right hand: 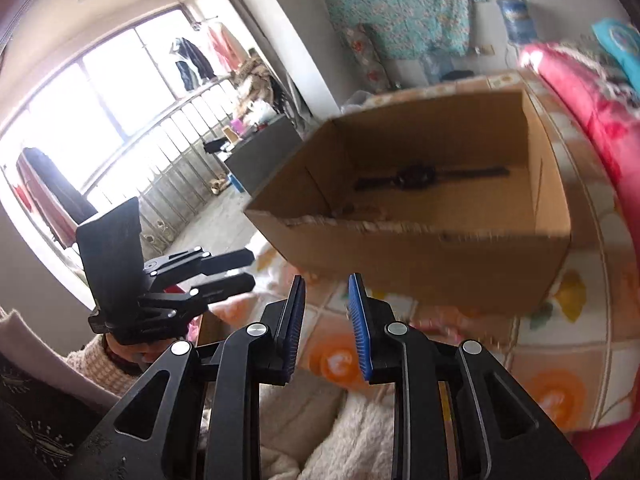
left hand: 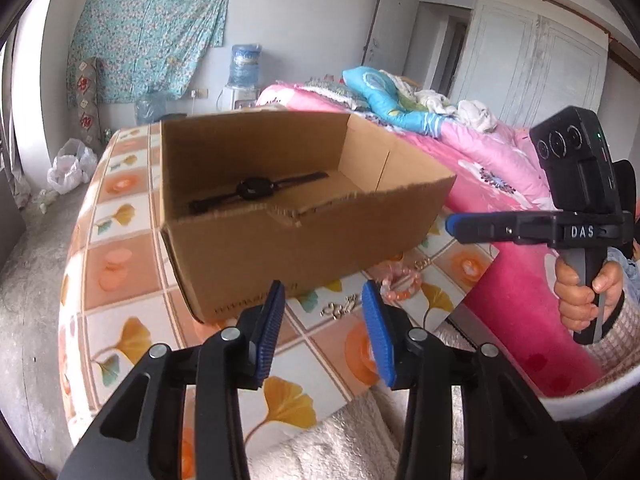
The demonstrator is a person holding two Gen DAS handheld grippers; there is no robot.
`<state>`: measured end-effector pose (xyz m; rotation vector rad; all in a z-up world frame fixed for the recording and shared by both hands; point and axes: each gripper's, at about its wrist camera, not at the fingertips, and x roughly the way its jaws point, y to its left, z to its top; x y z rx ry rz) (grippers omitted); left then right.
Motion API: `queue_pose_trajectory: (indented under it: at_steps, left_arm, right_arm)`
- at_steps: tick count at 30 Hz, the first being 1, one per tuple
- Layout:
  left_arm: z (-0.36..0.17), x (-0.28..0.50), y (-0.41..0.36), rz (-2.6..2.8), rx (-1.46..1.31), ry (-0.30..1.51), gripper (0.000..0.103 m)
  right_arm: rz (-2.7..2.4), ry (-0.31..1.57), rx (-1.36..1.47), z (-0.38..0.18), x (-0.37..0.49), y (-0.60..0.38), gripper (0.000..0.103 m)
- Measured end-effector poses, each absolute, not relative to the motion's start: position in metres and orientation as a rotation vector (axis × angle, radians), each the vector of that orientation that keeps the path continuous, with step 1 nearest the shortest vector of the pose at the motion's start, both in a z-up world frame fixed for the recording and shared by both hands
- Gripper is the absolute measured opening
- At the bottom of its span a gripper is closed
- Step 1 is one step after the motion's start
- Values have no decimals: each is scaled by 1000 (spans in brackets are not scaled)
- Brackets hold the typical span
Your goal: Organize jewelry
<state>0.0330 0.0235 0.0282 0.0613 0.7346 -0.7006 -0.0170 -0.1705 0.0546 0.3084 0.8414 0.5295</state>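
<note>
**Both tongs apart above the tiled tabletop**

Nearest us, our left gripper hangs with its blue pads apart and nothing between them; our right gripper is likewise spread and empty. Just beyond lie small silver pieces, perhaps earrings, and a pink bead bracelet on the tabletop, beside the cardboard box. Inside the box rests a black wristwatch.

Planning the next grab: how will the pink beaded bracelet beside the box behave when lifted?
The pink beaded bracelet looks like a strung loop, so it will probably sag. Rounded beads may slip between the flat pads. It seems light, likely sliding on the glossy tablecloth if nudged.
</note>
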Motion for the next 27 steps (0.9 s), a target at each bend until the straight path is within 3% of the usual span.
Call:
queue_pose_trajectory:
  at_steps: [7, 14, 27]
  left_arm:
    - [-15, 37, 3, -629, 61, 824, 39]
    - [-24, 42, -10, -615, 102, 832, 39]
    - [-33, 52, -22, -629, 128, 838, 39]
  right_arm:
    - [436, 986, 318, 3, -15, -154, 24]
    - [337, 902, 103, 14, -7, -133, 24]
    - [341, 855, 29, 11, 0, -133, 29]
